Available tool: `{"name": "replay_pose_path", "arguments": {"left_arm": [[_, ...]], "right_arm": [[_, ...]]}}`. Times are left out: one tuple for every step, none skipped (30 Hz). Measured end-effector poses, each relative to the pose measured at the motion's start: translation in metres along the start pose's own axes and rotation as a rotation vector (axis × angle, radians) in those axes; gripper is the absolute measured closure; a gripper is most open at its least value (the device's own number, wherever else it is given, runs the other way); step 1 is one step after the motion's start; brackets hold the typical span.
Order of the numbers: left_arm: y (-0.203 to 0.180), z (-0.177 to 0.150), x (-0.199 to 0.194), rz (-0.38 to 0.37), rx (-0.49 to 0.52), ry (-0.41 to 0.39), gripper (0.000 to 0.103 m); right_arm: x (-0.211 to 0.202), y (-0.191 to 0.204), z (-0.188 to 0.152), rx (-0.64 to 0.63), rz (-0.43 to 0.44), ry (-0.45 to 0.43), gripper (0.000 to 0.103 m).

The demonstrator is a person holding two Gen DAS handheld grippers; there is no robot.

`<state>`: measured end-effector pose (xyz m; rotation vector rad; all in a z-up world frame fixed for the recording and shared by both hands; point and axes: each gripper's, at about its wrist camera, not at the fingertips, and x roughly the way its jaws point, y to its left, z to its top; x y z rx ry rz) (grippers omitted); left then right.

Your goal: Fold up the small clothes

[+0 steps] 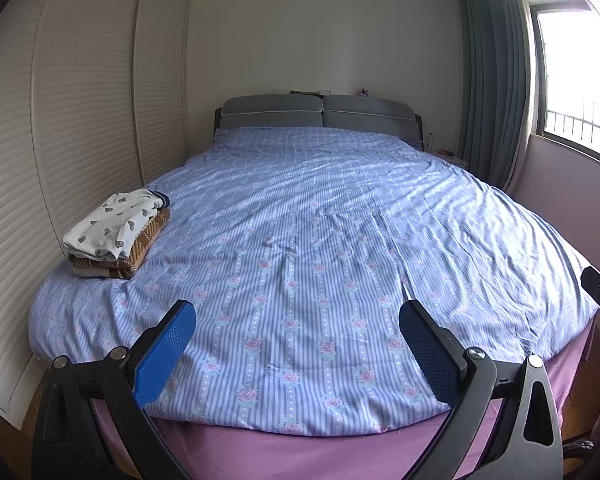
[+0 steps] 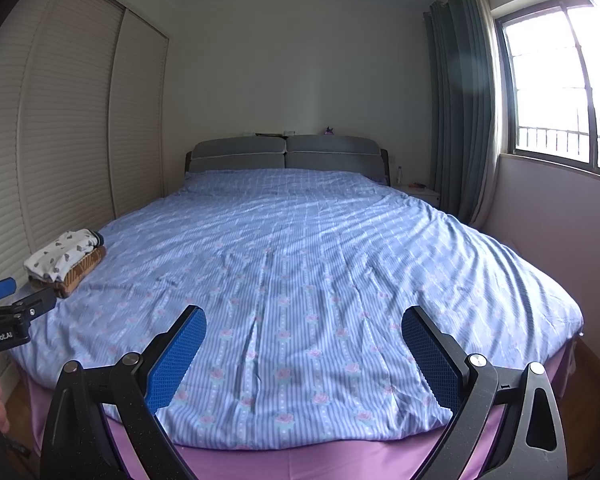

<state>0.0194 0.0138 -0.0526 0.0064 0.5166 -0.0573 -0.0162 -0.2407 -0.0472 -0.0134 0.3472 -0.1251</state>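
My left gripper (image 1: pixel 298 330) and right gripper (image 2: pixel 304 338) both hang wide open, holding nothing, over the bed's (image 1: pixel 300 452) foot edge. The folded clothes (image 1: pixel 116 234) sit stacked near its left edge. Far off stands the headboard (image 1: pixel 320 114).

The bed's duvet (image 1: pixel 320 216) is pale blue with white stripes and rows of pink roses, over a lilac sheet (image 1: pixel 300 456). On its corner a white garment with grey prints (image 1: pixel 112 224) tops a brown-and-cream checked one (image 1: pixel 140 248). Both tongs have blue pads (image 2: pixel 176 356) on black arms; the curtains (image 2: pixel 456 100) are grey-green.
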Motion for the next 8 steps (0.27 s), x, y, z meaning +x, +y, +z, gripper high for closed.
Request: {"name": "replay_pose_path", "arguments": {"left_arm": [[-0.0002, -0.0001, 0.0012, 0.000, -0.001, 0.004, 0.000], [-0.0004, -0.0005, 0.0018, 0.003, 0.000, 0.004, 0.000], [-0.0006, -0.0010, 0.0020, 0.007, 0.001, 0.001, 0.000], [-0.0005, -0.0015, 0.0018, 0.012, 0.003, -0.005, 0.000], [-0.0003, -0.0013, 0.0020, 0.019, 0.006, -0.009, 0.000], [-0.0008, -0.0015, 0.0023, 0.019, 0.010, -0.008, 0.000], [-0.0012, -0.0013, 0.0031, 0.021, 0.013, -0.005, 0.000], [-0.0015, -0.0012, 0.0038, 0.026, 0.017, -0.002, 0.000]], "right_arm": [[0.0002, 0.0005, -0.0003, 0.000, -0.001, 0.001, 0.004], [0.0004, 0.0012, -0.0006, 0.001, -0.002, 0.001, 0.004], [0.0004, 0.0017, -0.0008, 0.001, -0.003, 0.002, 0.004], [0.0003, 0.0019, -0.0013, 0.003, -0.005, 0.001, 0.004], [-0.0002, 0.0017, -0.0018, 0.004, -0.007, 0.001, 0.004], [0.0002, 0.0020, -0.0021, 0.006, -0.008, 0.002, 0.004], [0.0007, 0.0026, -0.0027, 0.006, -0.009, 0.005, 0.004], [0.0011, 0.0032, -0.0033, 0.007, -0.010, 0.006, 0.004]]}}
